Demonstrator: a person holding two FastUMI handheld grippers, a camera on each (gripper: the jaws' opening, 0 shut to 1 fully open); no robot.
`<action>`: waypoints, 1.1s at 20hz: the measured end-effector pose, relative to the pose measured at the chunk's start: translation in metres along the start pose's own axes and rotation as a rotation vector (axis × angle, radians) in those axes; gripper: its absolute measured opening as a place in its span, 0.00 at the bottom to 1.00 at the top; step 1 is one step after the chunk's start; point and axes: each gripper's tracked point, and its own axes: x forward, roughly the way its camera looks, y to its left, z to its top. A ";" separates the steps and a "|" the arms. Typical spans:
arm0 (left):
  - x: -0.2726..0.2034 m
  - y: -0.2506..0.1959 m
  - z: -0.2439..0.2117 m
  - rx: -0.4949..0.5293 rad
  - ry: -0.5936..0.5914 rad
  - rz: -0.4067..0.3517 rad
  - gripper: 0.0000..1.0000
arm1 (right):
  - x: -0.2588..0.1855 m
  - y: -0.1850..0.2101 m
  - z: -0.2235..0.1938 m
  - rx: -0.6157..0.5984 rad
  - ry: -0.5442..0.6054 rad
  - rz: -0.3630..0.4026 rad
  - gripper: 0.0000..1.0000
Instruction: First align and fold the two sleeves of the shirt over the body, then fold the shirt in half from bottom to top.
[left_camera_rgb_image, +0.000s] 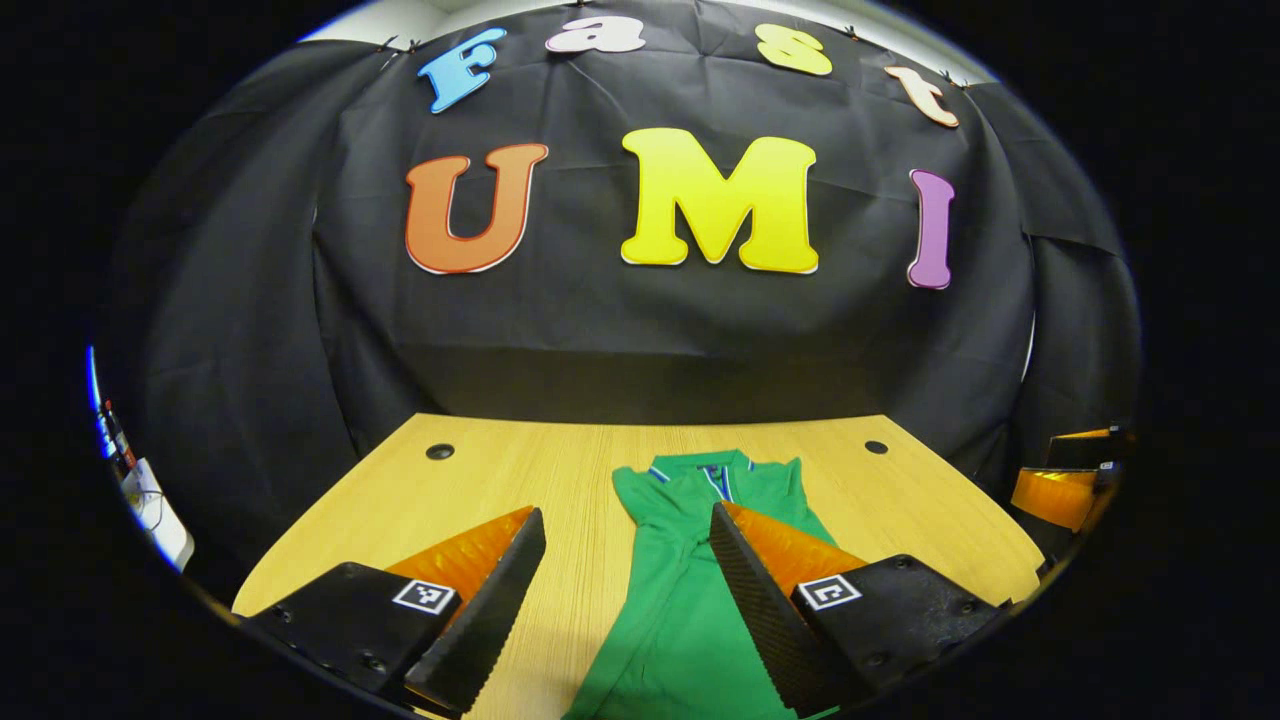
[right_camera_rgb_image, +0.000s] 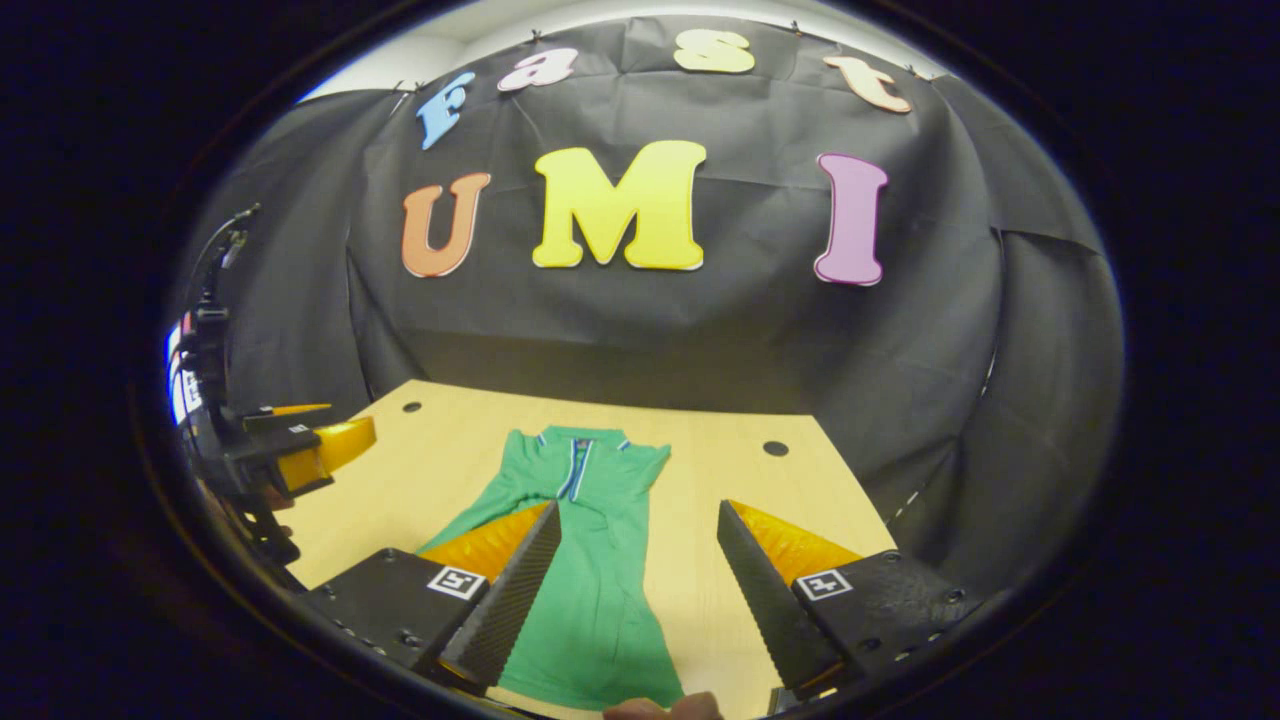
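Left gripper view: left gripper, fingers wide apart, wedge-shaped with ribbed inner faces, holding nothing. Green knit shirt lies flat on wood-grain table, collar toward the black cloth wall; sleeves folded in, long narrow shape.

Right gripper view: right gripper, fingers wide apart, empty. Shirt lies lengthwise between and below them. Left gripper seen far left, well apart from the shirt.

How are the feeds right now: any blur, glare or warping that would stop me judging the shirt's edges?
Left gripper view: sharp, evenly lit; fisheye bows the table edges; the shirt reads clearly, no glare. Right gripper view: equally sharp; shirt collar crisp, the periphery curved and dim, the left gripper squeezed at the rim.
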 end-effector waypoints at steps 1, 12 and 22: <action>-0.010 0.001 -0.014 0.001 0.028 -0.010 1.00 | -0.004 -0.003 -0.013 -0.005 0.021 -0.008 0.96; -0.076 0.025 -0.193 0.012 0.488 -0.097 1.00 | -0.028 -0.007 -0.173 -0.064 0.337 -0.005 0.96; -0.047 0.025 -0.246 0.060 0.669 -0.129 1.00 | -0.014 -0.021 -0.240 -0.028 0.525 -0.019 0.96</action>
